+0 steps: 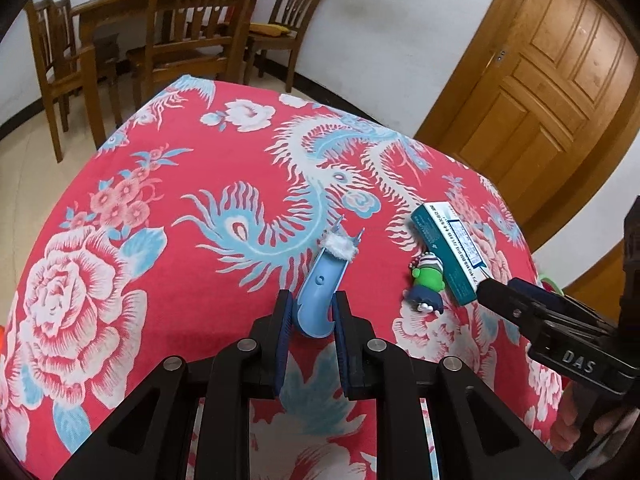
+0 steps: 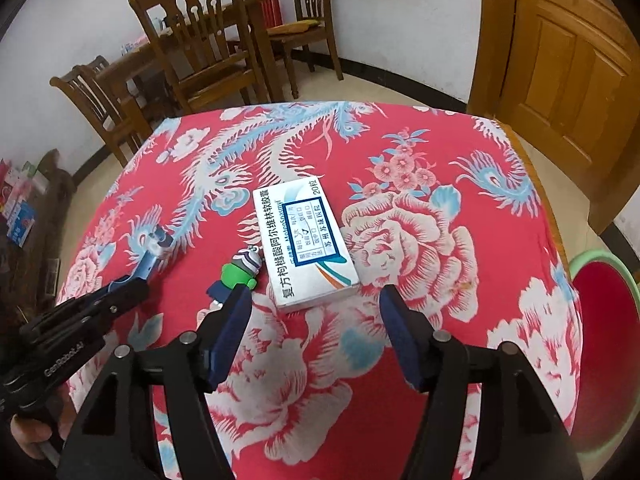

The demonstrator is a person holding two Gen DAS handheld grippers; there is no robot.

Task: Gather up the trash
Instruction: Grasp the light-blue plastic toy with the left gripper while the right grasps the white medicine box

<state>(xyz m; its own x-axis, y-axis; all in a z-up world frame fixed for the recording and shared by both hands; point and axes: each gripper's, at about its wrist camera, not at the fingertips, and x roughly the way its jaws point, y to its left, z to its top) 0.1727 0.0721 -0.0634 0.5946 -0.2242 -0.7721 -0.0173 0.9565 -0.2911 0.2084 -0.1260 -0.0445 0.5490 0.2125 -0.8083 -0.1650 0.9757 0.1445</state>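
A curved light-blue plastic piece (image 1: 320, 286) with a white fluffy strip at its far end lies on the red flowered tablecloth (image 1: 192, 184). My left gripper (image 1: 313, 312) is shut on its near end; it also shows in the right wrist view (image 2: 154, 258). A white and teal medicine box (image 2: 306, 244) lies flat at the table's middle. My right gripper (image 2: 316, 300) is open, its fingers either side of the box's near end, just short of it. A small green and navy toy figure (image 2: 236, 274) lies left of the box, by my right gripper's left finger (image 2: 234, 320).
A red basin with a green rim (image 2: 600, 312) stands on the floor past the table's right edge. Wooden chairs (image 2: 200, 44) and a dining table stand behind. A wooden door (image 2: 568, 60) is at the right. Boxes (image 2: 20, 204) sit low at the far left.
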